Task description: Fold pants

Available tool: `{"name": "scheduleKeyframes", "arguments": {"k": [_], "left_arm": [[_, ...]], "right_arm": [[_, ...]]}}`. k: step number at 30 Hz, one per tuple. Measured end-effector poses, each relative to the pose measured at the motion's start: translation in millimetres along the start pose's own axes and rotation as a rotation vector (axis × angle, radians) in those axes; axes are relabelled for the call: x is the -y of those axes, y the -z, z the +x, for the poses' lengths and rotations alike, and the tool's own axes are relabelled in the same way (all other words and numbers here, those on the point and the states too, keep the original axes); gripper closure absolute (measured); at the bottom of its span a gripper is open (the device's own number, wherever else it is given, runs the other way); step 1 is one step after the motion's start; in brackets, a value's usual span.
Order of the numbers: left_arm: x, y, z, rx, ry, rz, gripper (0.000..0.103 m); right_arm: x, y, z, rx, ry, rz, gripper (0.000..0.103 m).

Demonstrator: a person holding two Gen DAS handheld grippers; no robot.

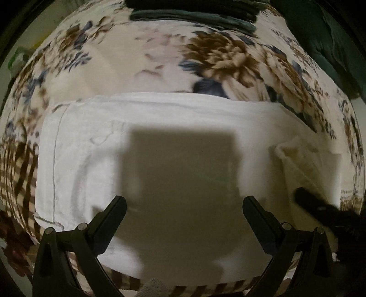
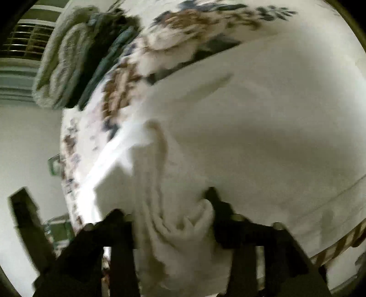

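Observation:
White pants (image 1: 160, 118) lie folded flat across a floral bedspread (image 1: 217, 57). My left gripper (image 1: 184, 205) hangs open above them and points nearly straight down, with nothing between its fingers and its shadow on the cloth. A black finger (image 1: 306, 197) of the right gripper touches the pants at their right end. The right wrist view is blurred. In it the right gripper (image 2: 165, 208) has its jaws apart, and a bunched fold of the white pants (image 2: 251, 137) lies loosely between them.
Dark green folded clothes (image 1: 194, 16) lie at the far edge of the bed, and more dark cloth (image 1: 331, 45) is at the far right. A plush pale blanket (image 2: 61, 64) and a barred window (image 2: 22, 38) show beyond the bed. The bed's brown striped edge (image 2: 343, 242) is near.

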State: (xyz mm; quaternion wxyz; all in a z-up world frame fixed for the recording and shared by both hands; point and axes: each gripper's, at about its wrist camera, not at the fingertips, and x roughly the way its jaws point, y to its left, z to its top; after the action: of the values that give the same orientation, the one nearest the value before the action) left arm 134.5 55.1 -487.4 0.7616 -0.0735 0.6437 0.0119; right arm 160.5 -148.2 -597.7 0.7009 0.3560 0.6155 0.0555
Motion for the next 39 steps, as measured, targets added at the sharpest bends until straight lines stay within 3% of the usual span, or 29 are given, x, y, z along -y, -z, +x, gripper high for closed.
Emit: {"name": "scheduleKeyframes", "arguments": {"k": [4,5,9,11,14,15,17,18,24,29,31,34,36,38,39], "left_arm": [[-0.7,-12.0,-6.3,0.003,0.061,-0.039,0.0],[5.1,-13.8,-7.1,0.0,0.09,-0.048,0.0],[41.8,-21.8,0.5,-0.02,0.159,-0.025,0.0],[61.5,-26.2,9.3,-0.027,0.151,0.01,0.0],[91.0,-34.0,28.5,-0.034,0.124,0.062,0.0],[96.6,-34.3,33.6,-0.033,0.101,0.086,0.006],[107.2,-36.9,44.7,-0.008,0.053,0.142,0.054],[106.1,-39.2,45.9,-0.015,0.099,0.143,0.074],[92.0,-39.4,27.6,-0.025,0.167,0.165,0.072],[74.0,-34.9,-5.1,-0.041,0.191,0.101,0.072],[74.8,-28.9,-9.4,-0.045,0.201,0.081,0.061],[85.1,-12.8,7.7,-0.118,0.199,0.082,0.052],[95.2,-2.3,24.9,-0.158,0.164,0.109,0.052],[99.7,13.6,38.1,-0.162,0.107,0.161,0.054],[101.0,20.9,39.7,-0.159,0.085,0.191,0.054]], "right_arm": [[11.6,-6.5,-26.8,-0.019,-0.202,0.06,0.039],[11.9,-11.3,-32.1,-0.019,-0.211,0.062,0.039],[33.4,-21.5,-56.4,0.026,-0.062,0.061,0.038],[50.4,-26.9,-60.1,0.032,0.038,0.078,0.038],[74.2,-28.9,-69.8,0.06,0.114,0.106,0.038],[81.1,-29.8,-71.8,0.063,0.127,0.122,0.038],[96.1,-28.2,-78.9,0.07,0.136,0.157,0.038],[102.3,-26.3,-83.0,0.071,0.155,0.179,0.038],[125.8,-1.1,-113.2,0.108,0.125,0.29,0.038],[154.7,18.3,-122.6,0.148,0.1,0.453,0.038],[162.9,20.3,-119.3,0.165,0.058,0.509,0.04],[168.6,18.0,-108.8,0.164,0.086,0.536,0.04],[170.6,15.7,-98.7,0.145,0.125,0.536,0.049],[172.3,17.8,-92.3,0.134,0.206,0.529,0.077],[173.1,20.2,-89.5,0.122,0.235,0.524,0.078]]}}
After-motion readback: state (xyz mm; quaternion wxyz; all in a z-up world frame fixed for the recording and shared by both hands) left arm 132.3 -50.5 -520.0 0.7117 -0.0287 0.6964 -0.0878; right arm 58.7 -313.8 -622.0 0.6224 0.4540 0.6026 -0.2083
